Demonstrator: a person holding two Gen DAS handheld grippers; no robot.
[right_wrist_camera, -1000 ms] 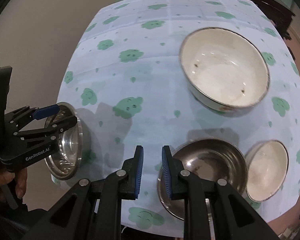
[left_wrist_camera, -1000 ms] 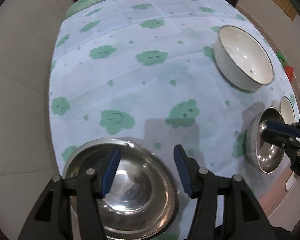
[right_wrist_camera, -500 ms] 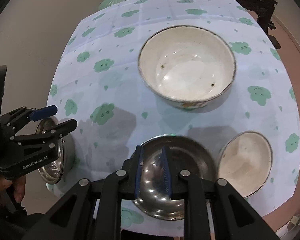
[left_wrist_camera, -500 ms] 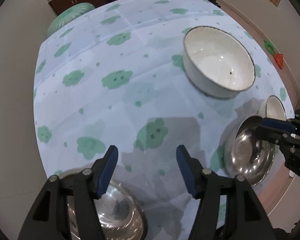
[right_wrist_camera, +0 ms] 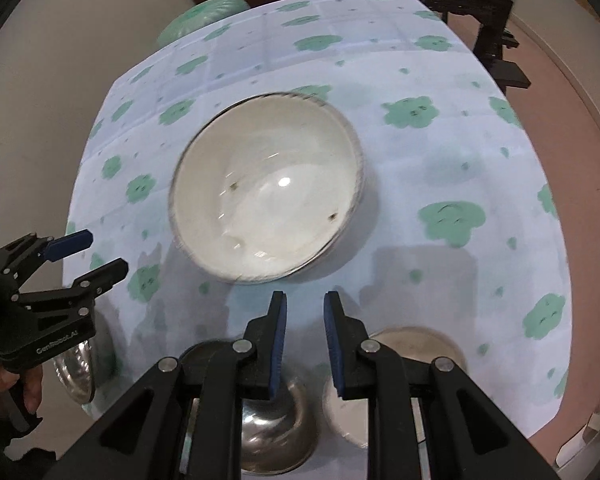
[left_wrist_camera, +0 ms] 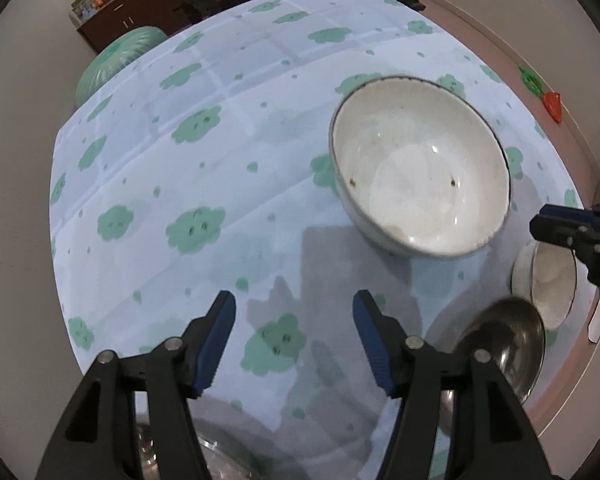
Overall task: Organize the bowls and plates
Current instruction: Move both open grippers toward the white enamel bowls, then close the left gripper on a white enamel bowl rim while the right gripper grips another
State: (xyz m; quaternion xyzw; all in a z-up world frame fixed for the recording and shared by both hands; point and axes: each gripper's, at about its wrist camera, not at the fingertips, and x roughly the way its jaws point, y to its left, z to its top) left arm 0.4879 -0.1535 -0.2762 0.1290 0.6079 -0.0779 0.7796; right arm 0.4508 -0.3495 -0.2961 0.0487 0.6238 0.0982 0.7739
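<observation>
steel bowls (right_wrist_camera: 276, 436) now behind both grippers, large white bowl (right_wrist_camera: 266, 196) nearer; left jaws spread, right jaws narrowly apart, empty

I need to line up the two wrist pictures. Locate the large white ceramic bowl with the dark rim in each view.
Left wrist view: the large white ceramic bowl with the dark rim sits upper right, on the tablecloth.
Right wrist view: the same bowl sits centre, just beyond the tool tips, motion-blurred.
Shared landmark: the green round cushion past the table's far edge.
</observation>
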